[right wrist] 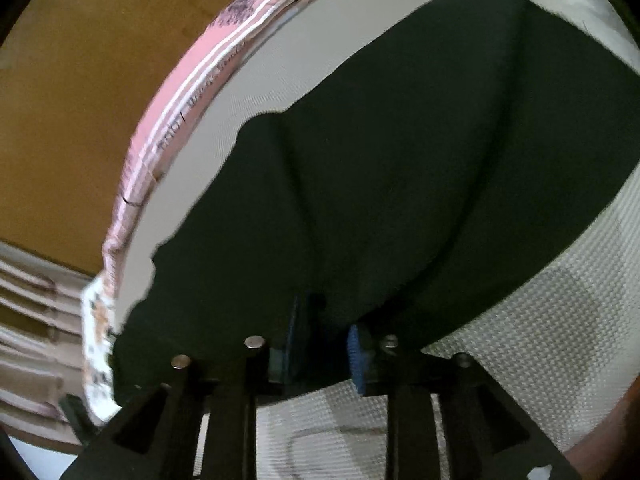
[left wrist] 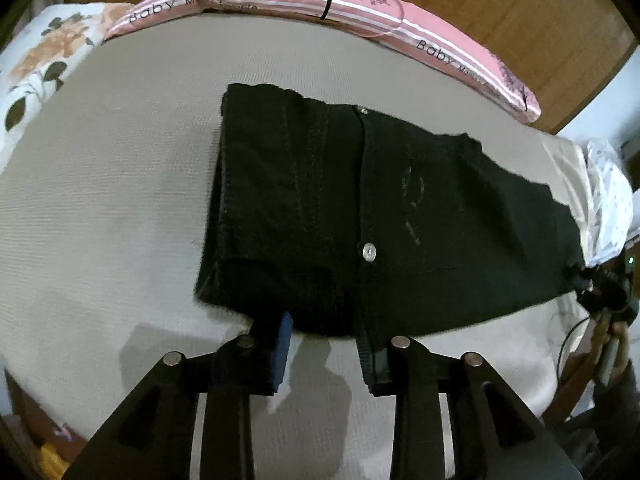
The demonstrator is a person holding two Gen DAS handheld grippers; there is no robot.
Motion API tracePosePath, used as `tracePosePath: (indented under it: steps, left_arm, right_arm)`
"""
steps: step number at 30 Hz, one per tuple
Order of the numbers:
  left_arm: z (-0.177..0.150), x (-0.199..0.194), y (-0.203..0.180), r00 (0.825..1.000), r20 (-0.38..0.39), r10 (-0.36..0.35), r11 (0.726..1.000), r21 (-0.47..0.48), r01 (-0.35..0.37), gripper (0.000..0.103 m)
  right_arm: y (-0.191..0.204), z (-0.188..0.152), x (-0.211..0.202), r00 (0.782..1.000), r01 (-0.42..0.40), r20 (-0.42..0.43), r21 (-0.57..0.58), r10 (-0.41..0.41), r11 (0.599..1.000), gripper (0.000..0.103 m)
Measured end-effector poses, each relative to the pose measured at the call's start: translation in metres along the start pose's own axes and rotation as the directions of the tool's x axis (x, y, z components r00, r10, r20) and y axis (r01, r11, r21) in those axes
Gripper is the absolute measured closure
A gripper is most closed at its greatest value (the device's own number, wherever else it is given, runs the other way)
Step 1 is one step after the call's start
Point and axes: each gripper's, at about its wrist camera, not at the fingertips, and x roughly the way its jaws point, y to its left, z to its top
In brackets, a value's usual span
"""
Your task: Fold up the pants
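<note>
While the black pants [left wrist: 372, 208] lie folded flat on the grey bed cover [left wrist: 112, 200], the step in hand looks like letting go after a fold. At six o'clock in its own view, the left gripper [left wrist: 326, 346] stands narrowly parted at the near hem, pads clear of cloth. Its partner, the right gripper [right wrist: 320, 350], is also slightly parted, with cloth between its fingers, seemingly unpinched. Next, both must regrip one end and carry it over the other.

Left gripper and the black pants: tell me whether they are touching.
Cannot tell. In the left wrist view the left gripper has its jaws parted at the near edge of the black pants; the dark fingertips merge with the cloth, so neither contact nor gap shows plainly.
</note>
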Motion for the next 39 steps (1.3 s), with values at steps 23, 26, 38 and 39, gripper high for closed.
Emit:
tracePosePath:
  steps: [23,26,38,39]
  left_arm:
    - [-0.01,0.036,-0.244,0.977,-0.068,-0.202,0.792,0.576,0.203,0.064]
    - [-0.02,0.05,-0.279,0.973,-0.1,-0.21,0.746,0.627,0.225,0.064]
    - [-0.033,0.087,-0.349,0.968,-0.129,-0.215,0.678,0.693,0.243,0.064]
    - [-0.033,0.09,-0.352,0.968,-0.132,-0.214,0.675,0.696,0.244,0.064]
  right_arm:
    - [-0.056,0.059,-0.014,0.995,-0.069,0.079,0.172,0.056,0.983,0.076]
    - [-0.066,0.067,-0.015,0.994,-0.087,0.088,0.194,0.07,0.977,0.076]
    - [-0.08,0.105,-0.021,0.991,-0.122,0.078,0.203,0.109,0.971,0.08]
    - [-0.079,0.108,-0.022,0.991,-0.123,0.077,0.19,0.11,0.974,0.091]
